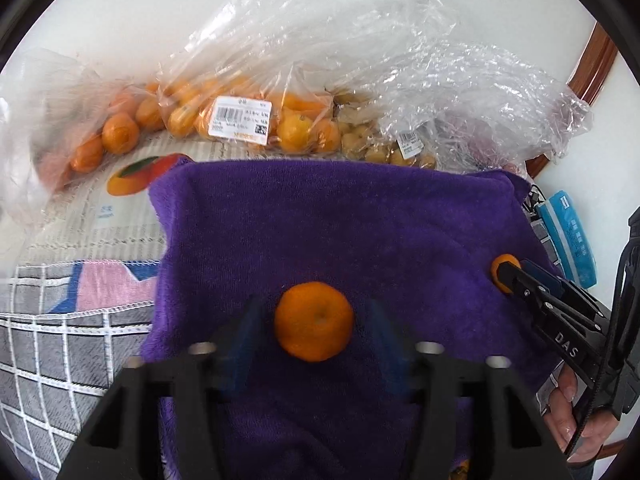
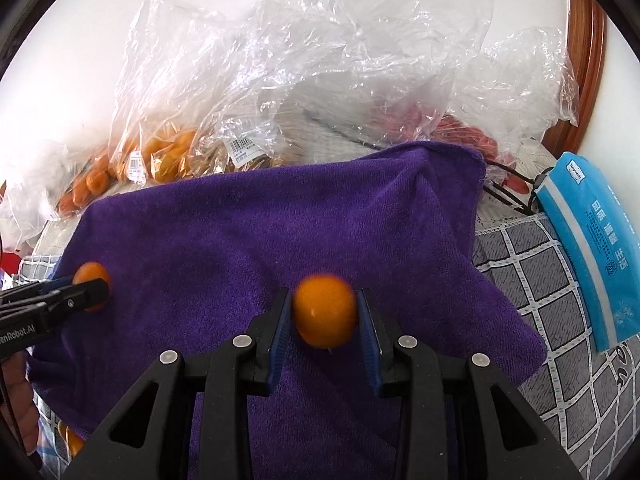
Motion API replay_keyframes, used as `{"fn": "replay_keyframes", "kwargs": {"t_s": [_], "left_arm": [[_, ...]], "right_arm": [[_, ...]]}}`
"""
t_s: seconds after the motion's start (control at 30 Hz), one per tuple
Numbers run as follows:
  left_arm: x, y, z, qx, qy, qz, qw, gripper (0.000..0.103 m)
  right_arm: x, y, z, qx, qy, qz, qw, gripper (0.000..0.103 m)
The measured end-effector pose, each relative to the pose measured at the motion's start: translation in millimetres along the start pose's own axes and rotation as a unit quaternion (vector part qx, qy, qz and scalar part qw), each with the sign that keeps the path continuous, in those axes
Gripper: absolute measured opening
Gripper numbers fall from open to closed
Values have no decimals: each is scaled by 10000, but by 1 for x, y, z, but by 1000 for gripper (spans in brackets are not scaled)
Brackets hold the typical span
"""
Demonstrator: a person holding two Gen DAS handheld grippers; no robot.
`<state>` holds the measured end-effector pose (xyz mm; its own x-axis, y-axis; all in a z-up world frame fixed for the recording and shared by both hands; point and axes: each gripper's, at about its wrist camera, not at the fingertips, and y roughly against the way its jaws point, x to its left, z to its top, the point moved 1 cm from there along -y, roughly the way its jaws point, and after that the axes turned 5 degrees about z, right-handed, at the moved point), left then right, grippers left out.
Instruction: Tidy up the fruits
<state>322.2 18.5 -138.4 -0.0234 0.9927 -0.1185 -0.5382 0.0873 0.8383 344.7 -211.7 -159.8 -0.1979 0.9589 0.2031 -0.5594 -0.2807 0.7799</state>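
Mandarin [image 1: 314, 321] sits dead centre between left gripper [image 1: 316, 320] on the purple towel [image 1: 320, 220], lower middle | jaws spread, clear gaps | right gripper [image 2: 325, 312] just about pinching its own kumquat-ish fruit [image 2: 325, 311], can't tell contact
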Motion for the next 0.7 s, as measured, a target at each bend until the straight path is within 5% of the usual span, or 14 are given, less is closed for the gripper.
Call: {"fn": "replay_keyframes", "kwargs": {"t_s": [0.07,0.27,0.7], "left_arm": [[0,10,-1,-154,20,28,9999,67],[5,46,-10,-427,142,194,9988,67],[5,142,-67,-1161,241,54,9929,66]], "right_arm": [[1,6,2,-38,-25,52,10000,56],[11,37,8,-271,35,3,9996,73],[38,147,-35,-947,373,-84,9948,75]]}}
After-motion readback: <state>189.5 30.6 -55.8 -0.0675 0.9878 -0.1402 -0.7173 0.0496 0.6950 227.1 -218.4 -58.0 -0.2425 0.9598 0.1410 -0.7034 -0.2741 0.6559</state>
